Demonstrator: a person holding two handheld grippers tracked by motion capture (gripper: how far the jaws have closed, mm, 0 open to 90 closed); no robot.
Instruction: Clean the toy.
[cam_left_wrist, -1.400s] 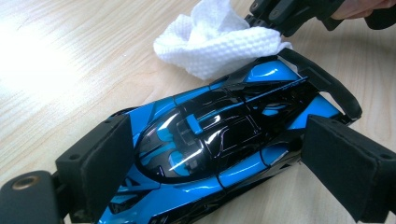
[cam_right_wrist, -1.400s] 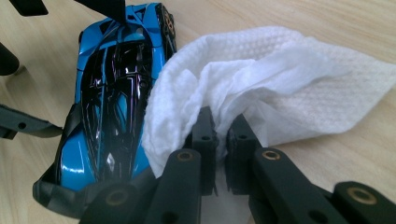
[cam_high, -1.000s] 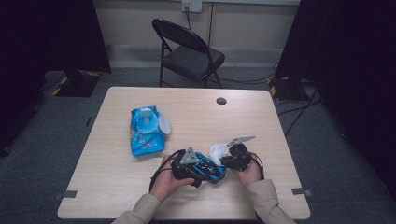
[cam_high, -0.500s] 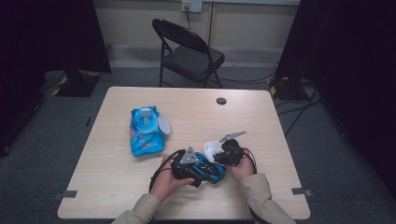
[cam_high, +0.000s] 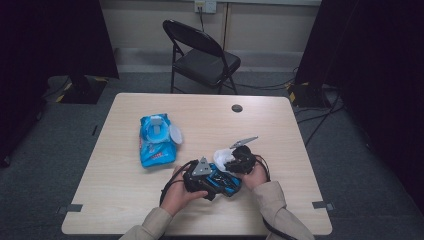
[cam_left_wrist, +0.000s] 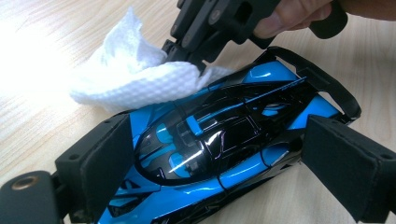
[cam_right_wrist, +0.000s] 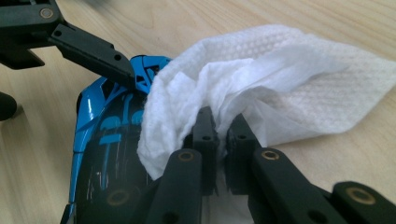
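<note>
Toward the table's (cam_high: 125, 210) near edge, the left gripper (cam_high: 202, 177) has its jaws spread wide and pressed against both sides of the blue and black toy car (cam_left_wrist: 219, 140), grasping it. Just right of it, the right gripper (cam_right_wrist: 222, 128) is clenched on a white wipe (cam_right_wrist: 261, 79) that touches the car's end. The wipe pack (cam_high: 156, 140) lies farther left.

1 toy car (cam_left_wrist: 219, 144); 1 wipe (cam_right_wrist: 261, 88); 1 wipe pack (cam_high: 156, 140); 1 chair (cam_high: 202, 55); 2 hand-held grippers
</note>
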